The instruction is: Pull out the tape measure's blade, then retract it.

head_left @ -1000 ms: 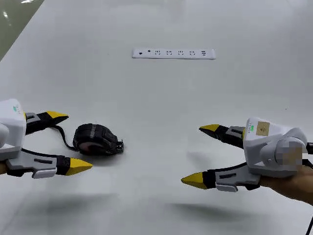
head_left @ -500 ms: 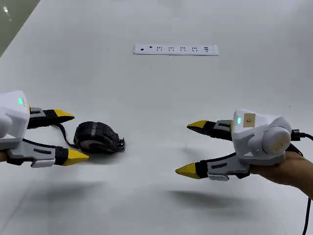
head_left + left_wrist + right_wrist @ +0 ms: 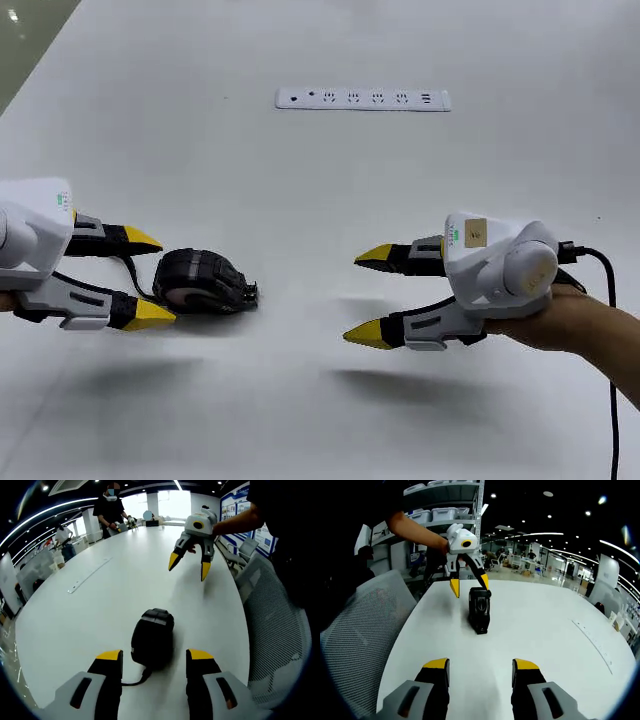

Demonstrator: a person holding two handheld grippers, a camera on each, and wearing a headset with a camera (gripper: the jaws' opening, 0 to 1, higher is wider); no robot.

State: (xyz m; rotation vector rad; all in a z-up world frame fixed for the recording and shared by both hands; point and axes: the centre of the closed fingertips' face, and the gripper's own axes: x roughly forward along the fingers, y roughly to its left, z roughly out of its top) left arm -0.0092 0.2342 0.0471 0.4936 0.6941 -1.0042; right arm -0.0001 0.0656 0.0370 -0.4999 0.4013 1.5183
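A black tape measure (image 3: 200,282) lies on the white table (image 3: 320,170), its blade end pointing right and a black strap trailing left. My left gripper (image 3: 148,278) is open, its yellow-tipped jaws reaching around the case's left end without touching it. The left gripper view has the tape measure (image 3: 153,637) just ahead of the open left gripper (image 3: 155,655). My right gripper (image 3: 368,295) is open and hangs over the table to the right, well apart from the case. From the right gripper view the tape measure (image 3: 480,609) lies farther off, with the left gripper (image 3: 469,584) behind it.
A white power strip (image 3: 362,99) lies flat near the table's far side. A black cable (image 3: 608,340) runs from the right gripper down the right edge. A mesh chair (image 3: 280,625) stands beside the table, and people stand at its far end (image 3: 111,507).
Both grippers have moved inward. The left one has closed in on the tape measure's left end, and the right one has slid left towards the case. The tape measure has not moved.
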